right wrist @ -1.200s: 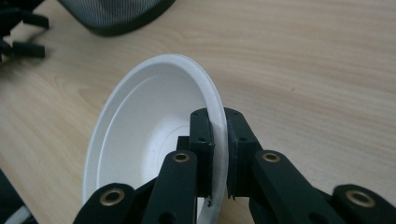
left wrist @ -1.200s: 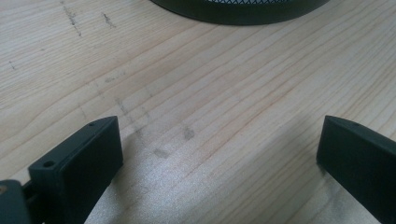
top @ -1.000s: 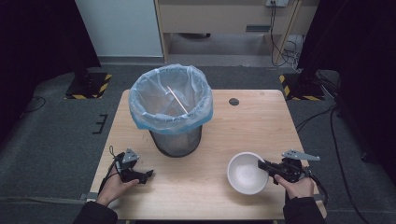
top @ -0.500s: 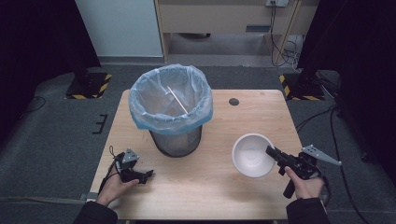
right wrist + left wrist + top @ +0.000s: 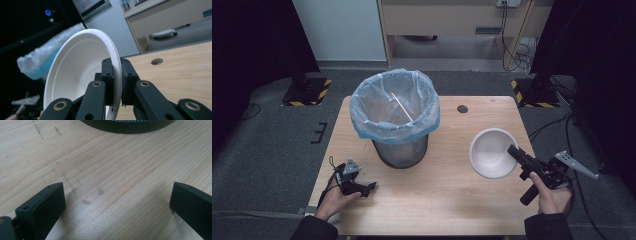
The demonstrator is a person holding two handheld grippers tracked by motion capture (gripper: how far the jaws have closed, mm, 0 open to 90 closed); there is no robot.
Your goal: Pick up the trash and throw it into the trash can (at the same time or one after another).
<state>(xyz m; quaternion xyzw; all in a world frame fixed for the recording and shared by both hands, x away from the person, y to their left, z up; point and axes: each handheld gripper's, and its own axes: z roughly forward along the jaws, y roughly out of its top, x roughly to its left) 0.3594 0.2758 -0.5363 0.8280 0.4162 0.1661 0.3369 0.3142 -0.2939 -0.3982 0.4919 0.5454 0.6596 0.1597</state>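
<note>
A white paper bowl [image 5: 492,152] hangs above the table's right side, tilted toward the bin. My right gripper [image 5: 513,151] is shut on its rim; in the right gripper view the jaws of that gripper [image 5: 116,75] pinch the edge of the bowl [image 5: 75,77]. A black mesh waste bin [image 5: 397,120] with a clear blue-tinted liner stands at the table's centre, a thin stick inside. My left gripper [image 5: 371,187] rests low at the front left with its jaws wide apart over bare wood [image 5: 117,192], nothing between them.
The light wooden table [image 5: 447,200] has a round cable hole [image 5: 462,108] at the back right. The bin's dark base [image 5: 130,126] lies just ahead of the left gripper. Dark floor, cables and stands surround the table.
My right gripper has lifted the bowl off the table and carried it up and slightly back, tilting it. The left hand has stayed put.
</note>
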